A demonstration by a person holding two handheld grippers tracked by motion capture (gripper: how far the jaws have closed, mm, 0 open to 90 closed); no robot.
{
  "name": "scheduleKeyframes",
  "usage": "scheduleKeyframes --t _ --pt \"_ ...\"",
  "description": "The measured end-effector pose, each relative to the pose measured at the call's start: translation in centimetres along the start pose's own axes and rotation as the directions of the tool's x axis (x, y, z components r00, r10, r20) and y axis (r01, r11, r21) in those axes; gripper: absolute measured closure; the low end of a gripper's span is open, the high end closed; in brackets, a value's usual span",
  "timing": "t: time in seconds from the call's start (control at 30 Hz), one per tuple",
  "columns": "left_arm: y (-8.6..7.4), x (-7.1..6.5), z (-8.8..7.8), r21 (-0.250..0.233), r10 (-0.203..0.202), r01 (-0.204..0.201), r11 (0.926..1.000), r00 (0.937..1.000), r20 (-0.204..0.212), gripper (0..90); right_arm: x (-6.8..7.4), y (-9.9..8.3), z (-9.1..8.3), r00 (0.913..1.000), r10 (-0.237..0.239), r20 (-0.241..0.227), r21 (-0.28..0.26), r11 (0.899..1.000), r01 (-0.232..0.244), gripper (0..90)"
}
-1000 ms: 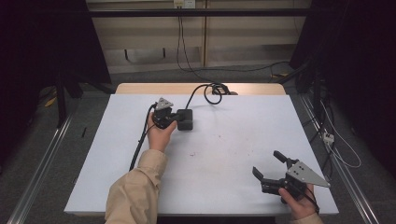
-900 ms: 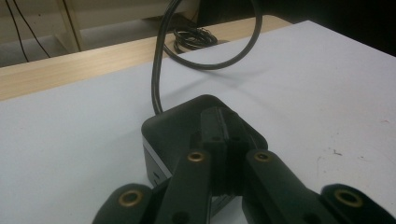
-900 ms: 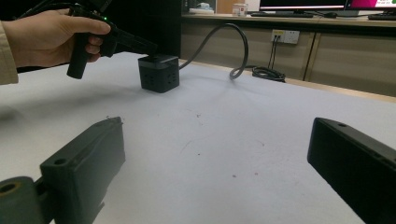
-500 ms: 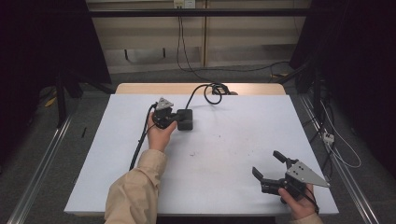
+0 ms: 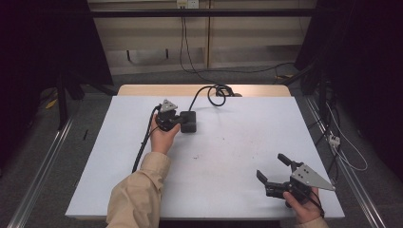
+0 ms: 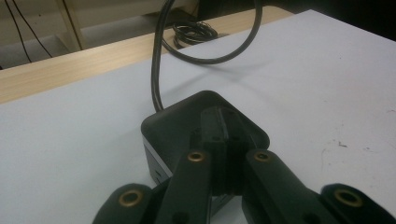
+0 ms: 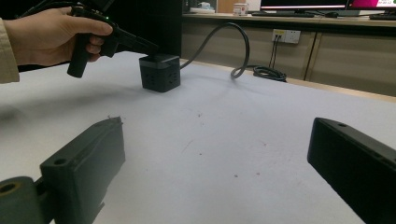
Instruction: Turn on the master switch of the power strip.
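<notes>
worktop (image 5: 228, 142): white sheet filling the middle of the high view, with a bare wooden strip along its far edge; a few small dark specks near the centre.
black cable (image 5: 209, 92): runs from the far side of the cube up to a loose coil at the top centre of the worktop, on the wooden strip; in the left gripper view it arcs across the upper middle of the frame.
left hand (image 5: 164, 137): comes up from the lower left of the high view in a tan sleeve and holds the left hand-held gripper.
right hand-held gripper (image 5: 273, 168): lower right of the high view, near the worktop's near edge, jaws spread wide apart with nothing between them; grey three-cornered plate on top.
left hand-held gripper (image 5: 180, 121): upper centre-left of the high view, jaws pressed together, tips resting on top of the cube.
black power cube (image 6: 205, 126): sits on the worktop in the upper centre-left of the high view, cable attached, sockets on its side faces in the right gripper view.
</notes>
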State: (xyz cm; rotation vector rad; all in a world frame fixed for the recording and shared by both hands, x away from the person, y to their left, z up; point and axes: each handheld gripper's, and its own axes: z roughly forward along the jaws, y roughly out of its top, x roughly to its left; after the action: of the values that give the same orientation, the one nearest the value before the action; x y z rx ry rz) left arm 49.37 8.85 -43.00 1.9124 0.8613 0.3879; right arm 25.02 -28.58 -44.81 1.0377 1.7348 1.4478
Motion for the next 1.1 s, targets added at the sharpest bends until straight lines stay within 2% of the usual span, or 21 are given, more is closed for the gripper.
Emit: scheduleKeyframes --t 0.03,0.07,0.2,0.3,0.43,0.5,0.8,0.87,1.1 --pt "0.00 -0.02 0.02 0.000 -0.006 0.006 1.0000 1.0000 0.002 90.0 0.01 0.00 0.00 1.0000 0.000 0.000 0.000 1.000 0.000 3.5" --pt "0.04 0.03 0.00 0.002 0.007 -0.007 1.0000 1.0000 -0.003 90.0 0.01 0.00 0.01 1.0000 0.000 0.000 -0.001 1.000 0.000 3.5" --pt "0.03 0.07 0.03 0.005 -0.020 0.020 0.9998 0.9998 0.007 90.0 0.05 0.02 0.01 1.0000 -0.002 0.000 0.000 1.000 0.002 3.5" --pt "0.09 0.03 0.07 0.007 -0.012 0.012 0.9999 0.9999 0.002 90.0 0.07 0.02 0.01 1.0000 -0.003 -0.001 0.000 1.000 0.003 3.5" --pt "0.04 0.11 0.08 0.007 -0.029 0.029 0.9996 0.9996 0.007 90.0 0.08 0.03 0.02 1.0000 -0.002 -0.001 0.000 1.000 0.002 3.5" --pt "0.08 0.05 0.10 0.008 -0.020 0.020 0.9998 0.9998 0.003 90.0 0.08 0.03 0.03 1.0000 -0.002 0.000 0.000 1.000 0.002 3.6" --pt "0.11 0.10 0.14 0.009 -0.037 0.037 0.9993 0.9993 0.008 90.0 0.07 0.03 0.02 1.0000 -0.001 -0.002 0.000 1.000 0.001 3.6" --pt "0.14 0.08 0.13 0.014 -0.026 0.026 0.9996 0.9996 0.001 90.0 0.08 0.03 0.03 1.0000 -0.001 -0.001 -0.001 1.000 0.001 3.6" --pt "0.16 -0.09 0.22 0.009 -0.030 0.030 0.9995 0.9995 -0.005 90.0 0.09 0.02 0.06 1.0000 -0.003 -0.004 0.000 1.000 0.003 3.6"
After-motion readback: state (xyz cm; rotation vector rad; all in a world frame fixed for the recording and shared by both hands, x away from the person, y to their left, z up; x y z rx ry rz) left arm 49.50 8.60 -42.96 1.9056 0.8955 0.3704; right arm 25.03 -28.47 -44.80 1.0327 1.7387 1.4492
